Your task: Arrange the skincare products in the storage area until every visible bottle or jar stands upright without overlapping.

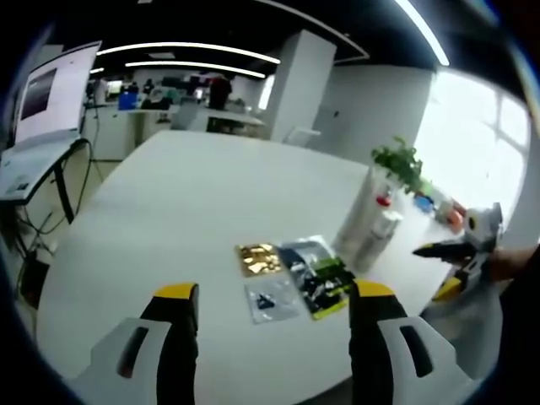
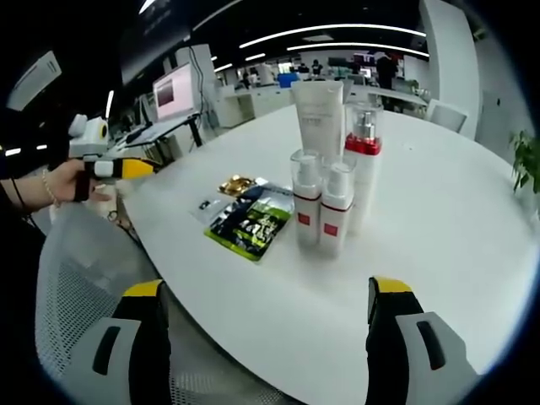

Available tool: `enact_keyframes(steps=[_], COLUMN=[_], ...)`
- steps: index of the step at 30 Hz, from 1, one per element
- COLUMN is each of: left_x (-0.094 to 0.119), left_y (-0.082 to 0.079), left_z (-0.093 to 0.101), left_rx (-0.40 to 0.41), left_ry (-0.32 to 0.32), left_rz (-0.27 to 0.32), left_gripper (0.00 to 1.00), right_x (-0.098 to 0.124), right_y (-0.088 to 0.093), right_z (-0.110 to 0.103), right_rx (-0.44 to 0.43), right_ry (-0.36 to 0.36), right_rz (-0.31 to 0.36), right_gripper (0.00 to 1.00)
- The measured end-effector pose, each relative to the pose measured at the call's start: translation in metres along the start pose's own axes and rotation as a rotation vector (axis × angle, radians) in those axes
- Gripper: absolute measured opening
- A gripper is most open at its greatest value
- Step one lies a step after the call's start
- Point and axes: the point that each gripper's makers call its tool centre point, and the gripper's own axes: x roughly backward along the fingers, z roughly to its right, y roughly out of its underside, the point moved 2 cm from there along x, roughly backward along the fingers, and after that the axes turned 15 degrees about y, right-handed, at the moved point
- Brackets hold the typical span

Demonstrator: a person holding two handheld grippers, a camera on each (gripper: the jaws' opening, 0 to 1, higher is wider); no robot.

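Several skincare containers stand upright in a tight cluster on the white table (image 2: 439, 219): a tall white tube (image 2: 318, 114), a clear pump bottle with a red collar (image 2: 364, 160) and two small white bottles with red labels (image 2: 305, 198) (image 2: 336, 211). In the left gripper view the same cluster (image 1: 371, 228) stands to the right, beyond my jaws. My left gripper (image 1: 274, 291) is open above the table's near edge, holding nothing. Off the table edge, short of the bottles, my right gripper (image 2: 266, 287) is open and empty too.
Flat sachets lie beside the bottles: a gold one (image 2: 236, 184), a dark green one (image 2: 253, 221) and a clear one (image 1: 272, 297). A mesh chair (image 2: 72, 278) stands at the table edge. A potted plant (image 1: 396, 160) is behind the bottles. A hand holds the other gripper (image 1: 451, 251) (image 2: 114, 167).
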Motion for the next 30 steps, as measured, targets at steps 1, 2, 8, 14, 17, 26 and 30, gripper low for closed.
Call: enact_keyframes(steps=[1, 2, 8, 14, 17, 26, 30], left_x=[-0.0001, -0.0002, -0.0014, -0.0014, -0.0019, -0.0014, -0.0007], left_y=[0.0003, 0.0007, 0.0014, -0.0004, 0.0017, 0.0011, 0.0], left_z=[-0.0004, -0.0014, -0.0001, 0.0039, 0.003, 0.0028, 0.002], left_rx=[0.001, 0.0, -0.009, -0.003, -0.003, -0.017, -0.018], left_ry=[-0.001, -0.001, 0.002, 0.005, 0.007, 0.009, 0.008], left_rz=[-0.002, -0.003, -0.015, -0.011, -0.019, -0.013, -0.005], left_gripper=[0.65, 0.65, 0.64, 0.64, 0.64, 0.64, 0.64], right_x=[0.0001, 0.0001, 0.0004, 0.0006, 0.0003, -0.0002, -0.0003], right_y=[-0.0003, -0.0004, 0.0003, 0.0011, 0.0017, 0.0027, 0.0035], right_z=[-0.0008, -0.001, -0.0011, -0.0012, -0.0011, -0.0011, -0.001], right_rx=[0.001, 0.001, 0.001, 0.0, 0.001, 0.008, 0.013], right_ry=[-0.001, -0.002, -0.002, 0.0, -0.001, 0.0, 0.0], right_rz=[-0.001, -0.001, -0.007, -0.014, -0.017, -0.02, -0.021], right_gripper=[0.98, 0.98, 0.98, 0.98, 0.98, 0.98, 0.98])
